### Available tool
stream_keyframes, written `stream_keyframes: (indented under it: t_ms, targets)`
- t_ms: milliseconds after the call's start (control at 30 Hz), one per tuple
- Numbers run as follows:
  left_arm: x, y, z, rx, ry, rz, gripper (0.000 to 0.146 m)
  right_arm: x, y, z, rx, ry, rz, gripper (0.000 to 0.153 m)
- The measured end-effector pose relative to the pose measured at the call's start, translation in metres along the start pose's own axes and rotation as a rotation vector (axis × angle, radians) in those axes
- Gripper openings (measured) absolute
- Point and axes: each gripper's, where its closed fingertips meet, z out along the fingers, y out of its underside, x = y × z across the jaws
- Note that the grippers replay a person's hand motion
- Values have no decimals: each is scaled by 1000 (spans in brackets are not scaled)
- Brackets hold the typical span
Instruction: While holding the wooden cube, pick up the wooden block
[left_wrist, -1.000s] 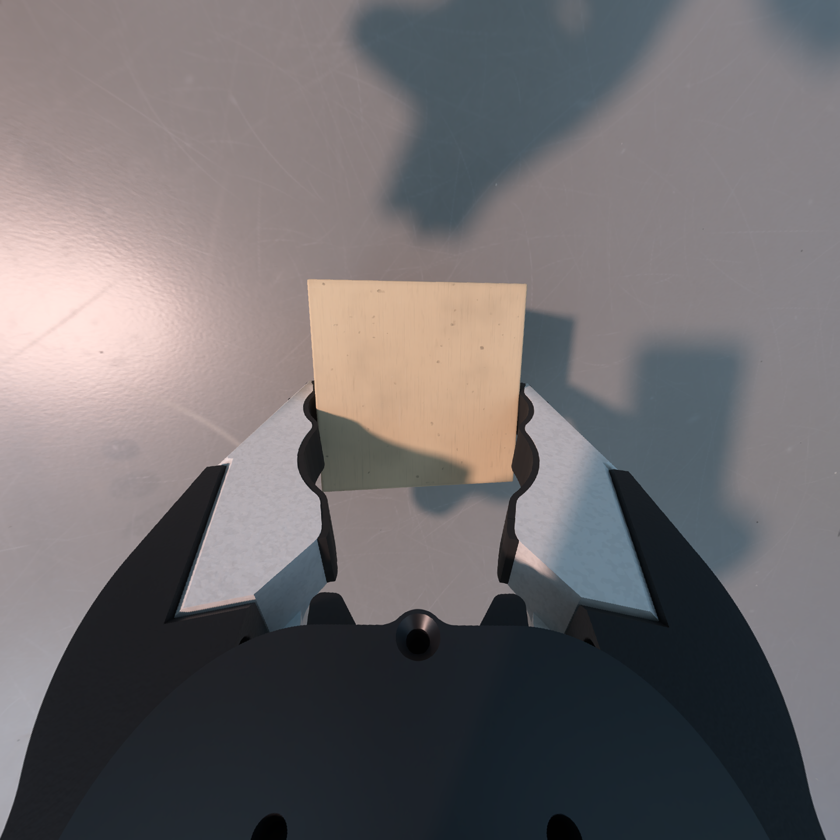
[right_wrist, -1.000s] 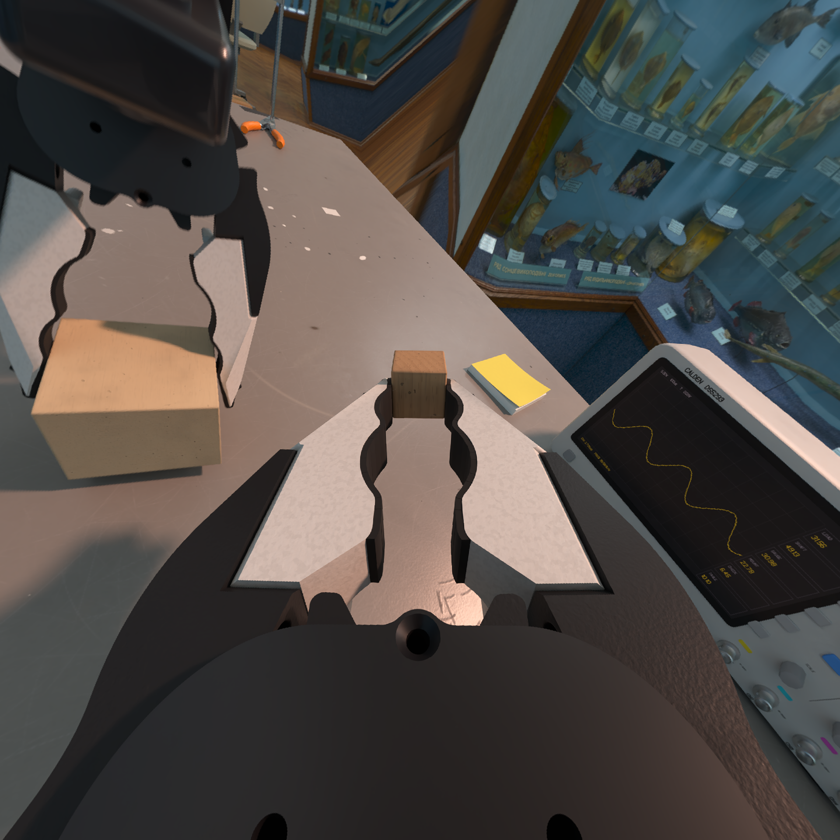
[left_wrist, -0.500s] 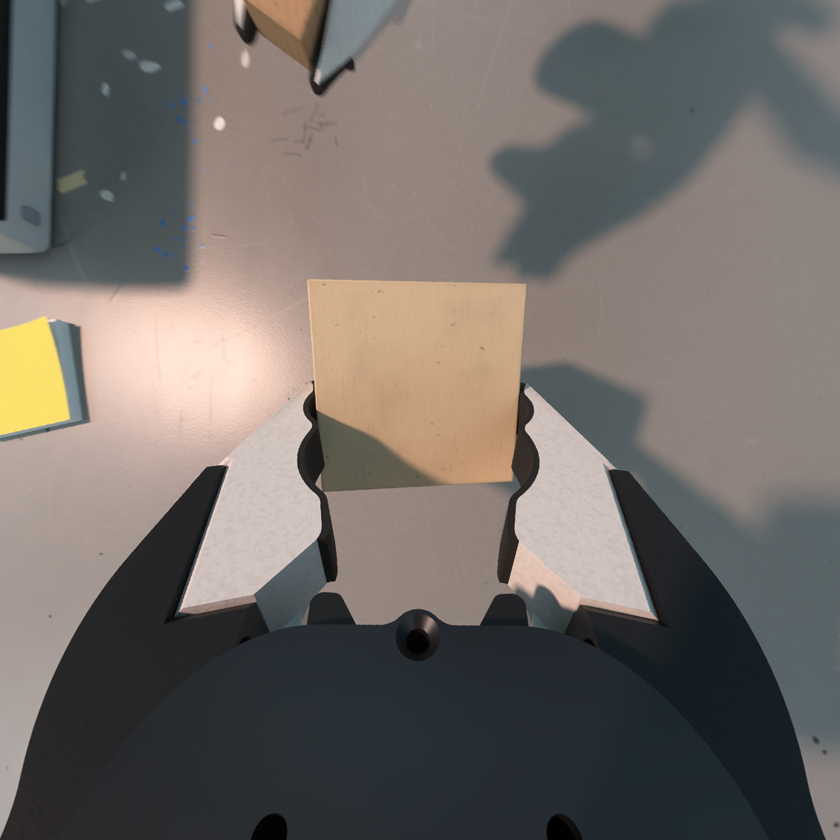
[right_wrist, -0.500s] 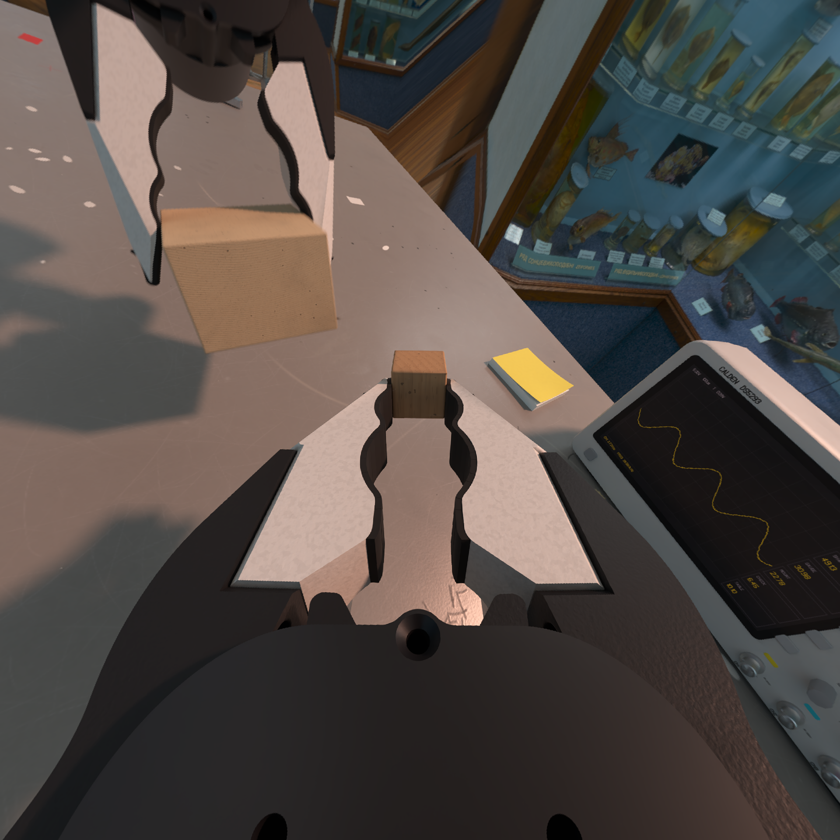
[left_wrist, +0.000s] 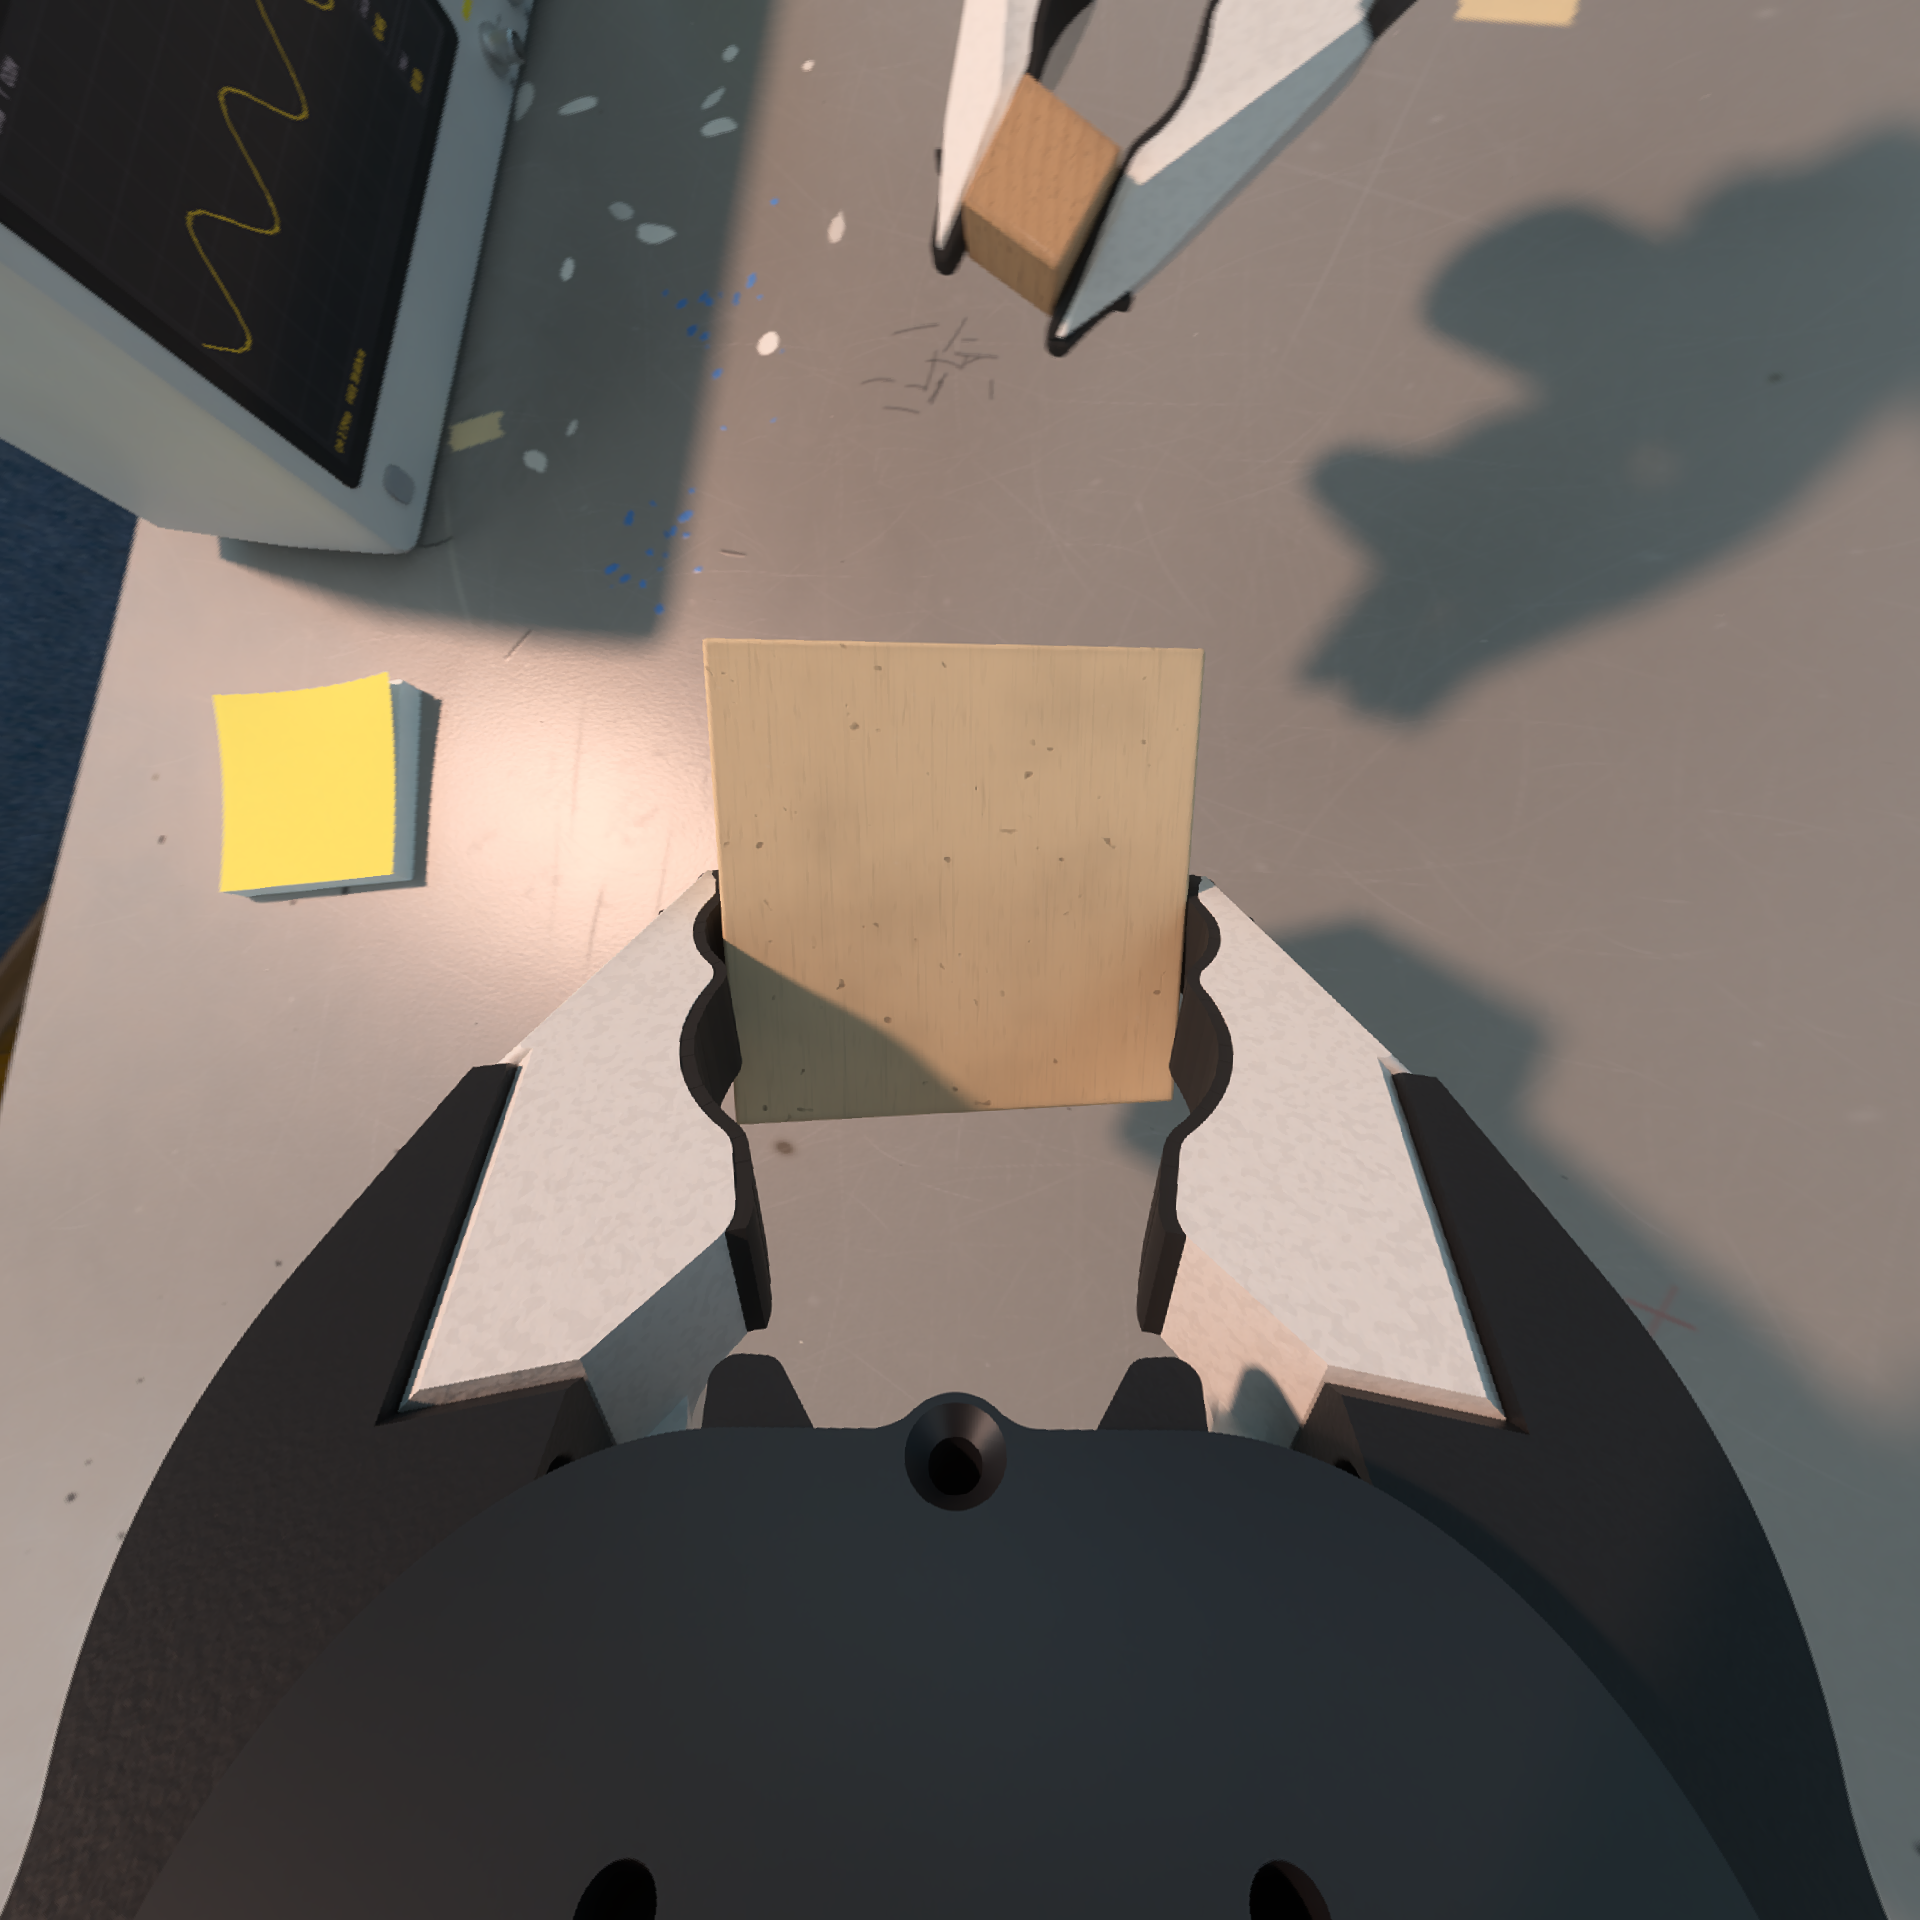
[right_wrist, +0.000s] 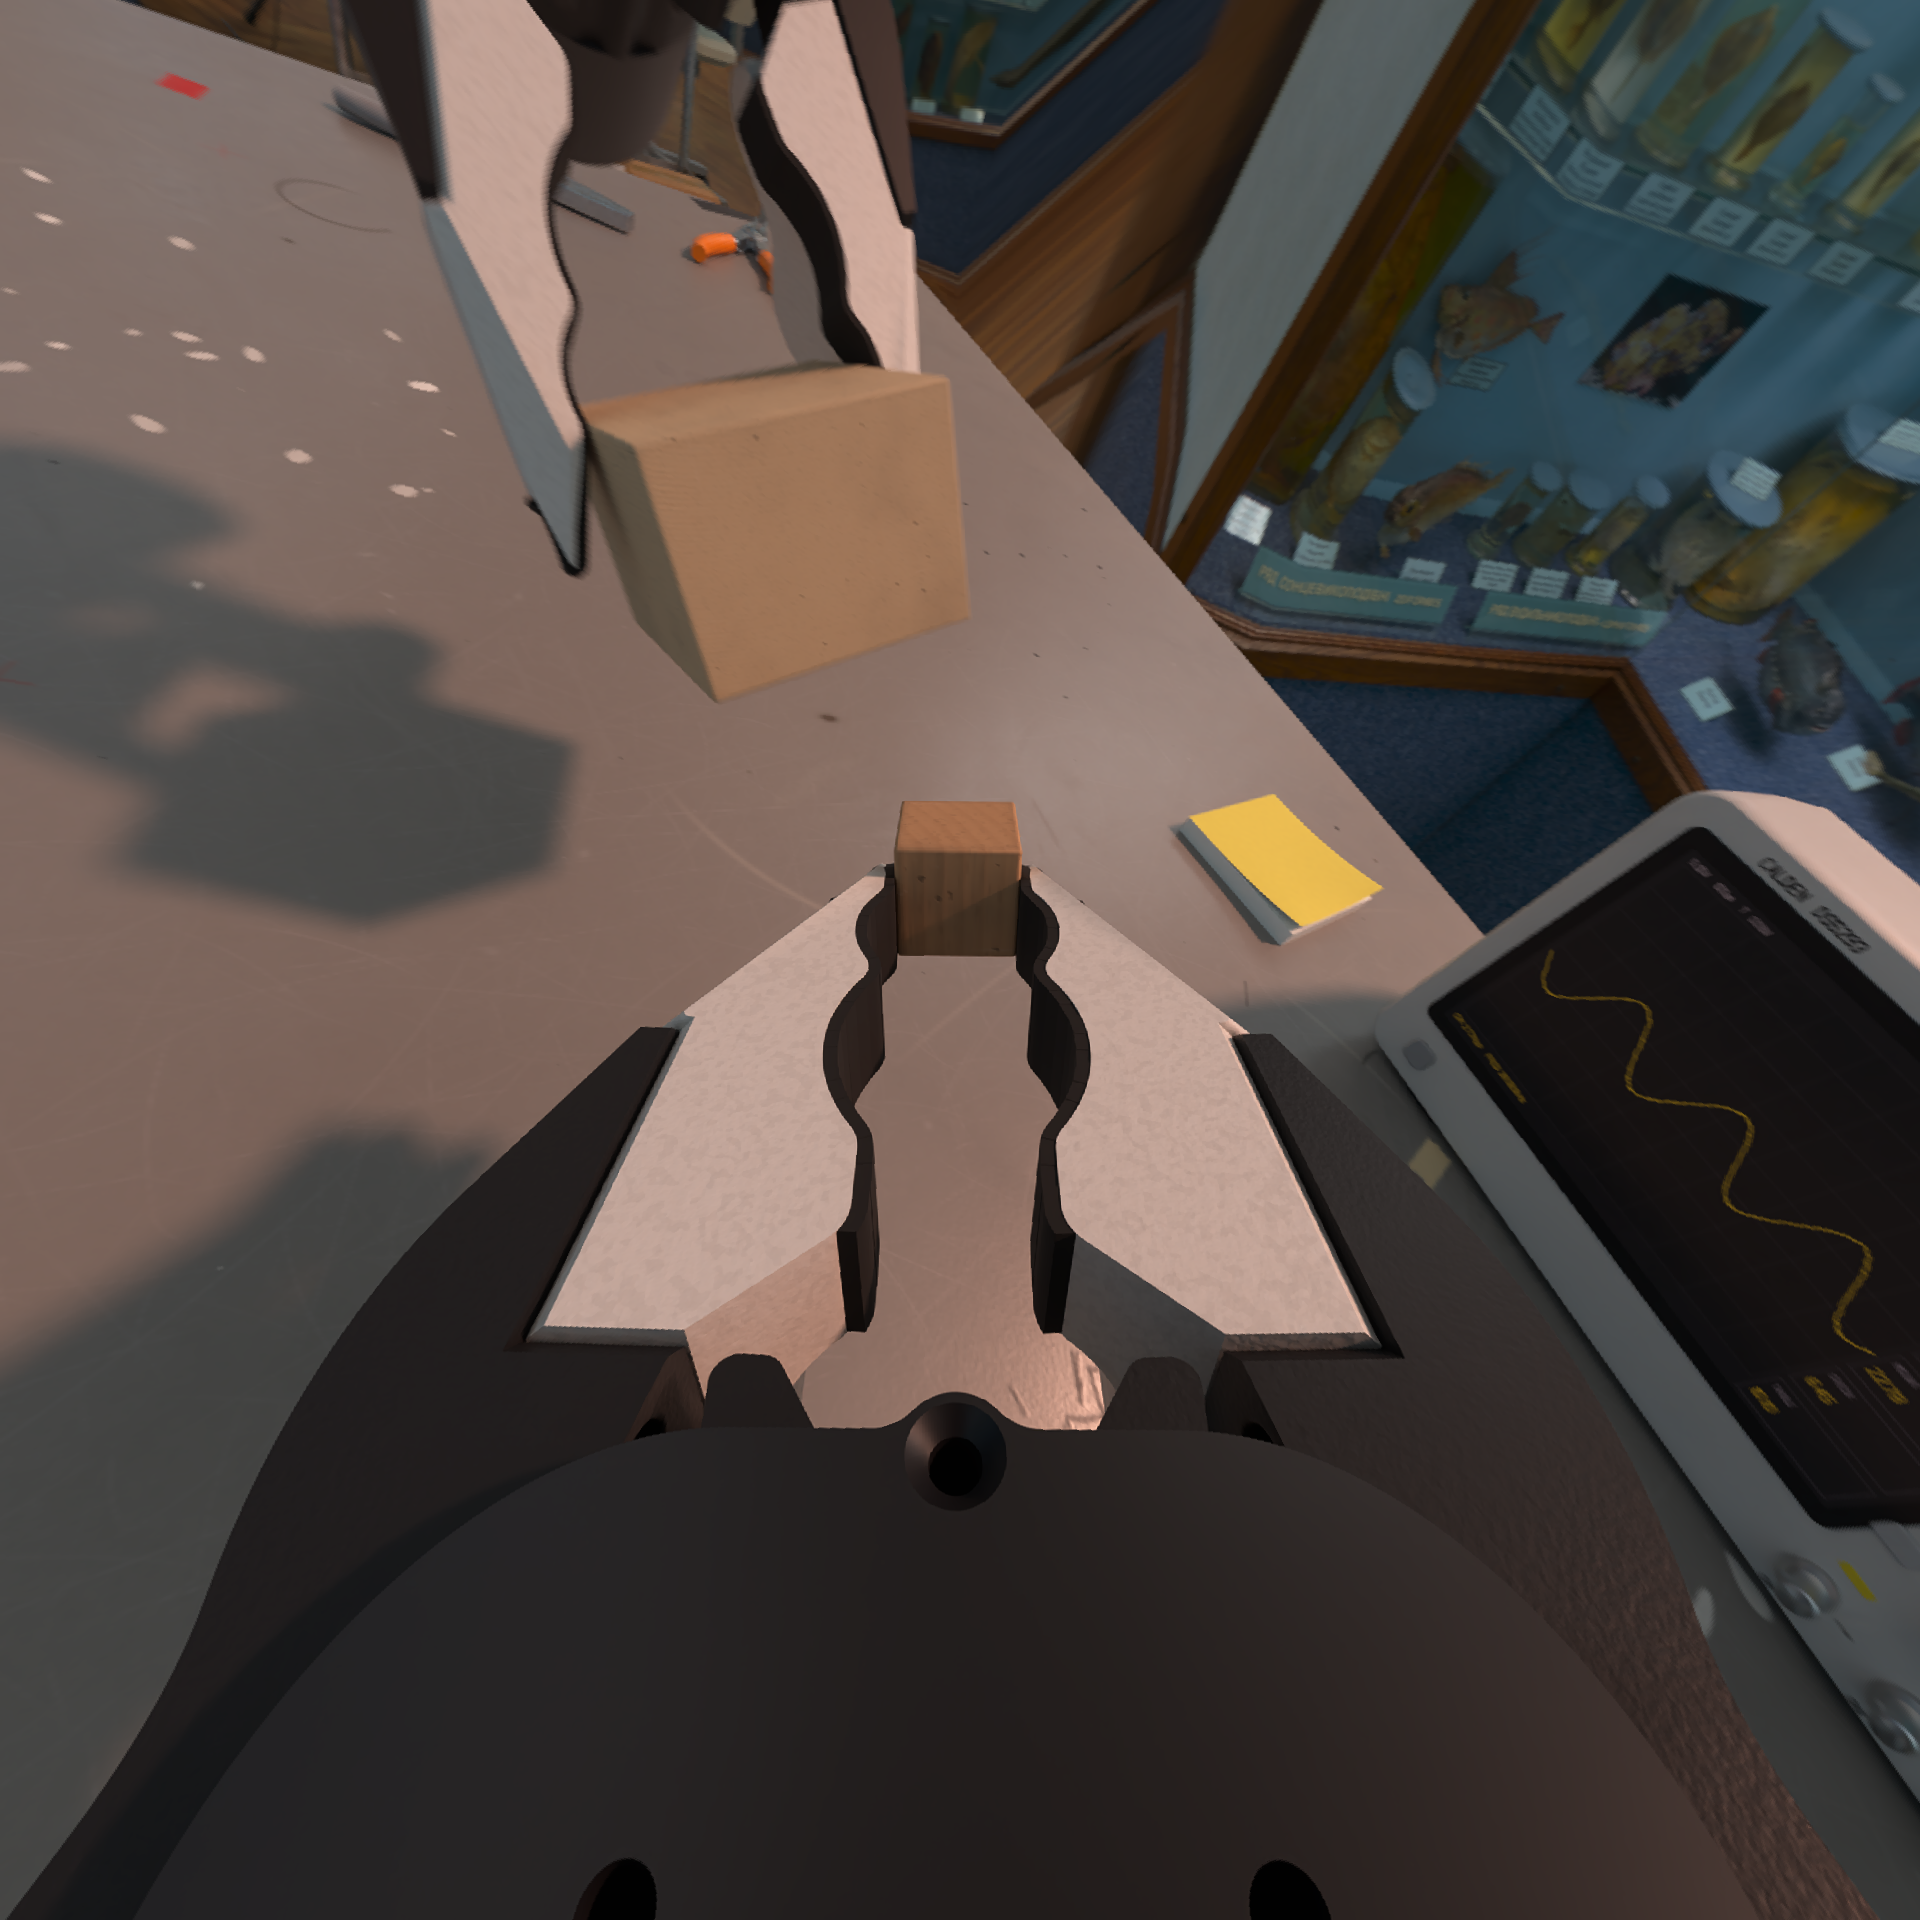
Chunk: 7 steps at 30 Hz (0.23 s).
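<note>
My left gripper (left_wrist: 954, 914) is shut on the large pale wooden block (left_wrist: 954, 873) and holds it well above the grey table (left_wrist: 1558, 935). My right gripper (right_wrist: 956, 883) is shut on the small brown wooden cube (right_wrist: 954, 878), also off the table. In the right wrist view the block (right_wrist: 800, 520) hangs up and to the left in the left gripper (right_wrist: 727, 457). In the left wrist view the cube (left_wrist: 1039, 192) shows at the top, between the right gripper's fingers (left_wrist: 1195, 156).
A white oscilloscope (left_wrist: 208, 260) with a yellow wave on its dark screen stands at the table's edge; it also shows in the right wrist view (right_wrist: 1683, 1164). A yellow sticky-note pad (left_wrist: 312, 784) lies beside it. An orange-handled tool (right_wrist: 727, 249) lies far back. Display cases lie beyond the edge.
My left gripper has risen with the block, so the table looks farther below and the oscilloscope, pad and right gripper came into its view. The right gripper keeps the cube.
</note>
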Motion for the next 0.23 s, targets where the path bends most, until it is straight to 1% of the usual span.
stream_keyframes:
  t_ms: [233]
  targets:
    - [-12,0,16,-36,-99,39,85,-19,-13,5,61,-114,45,21]
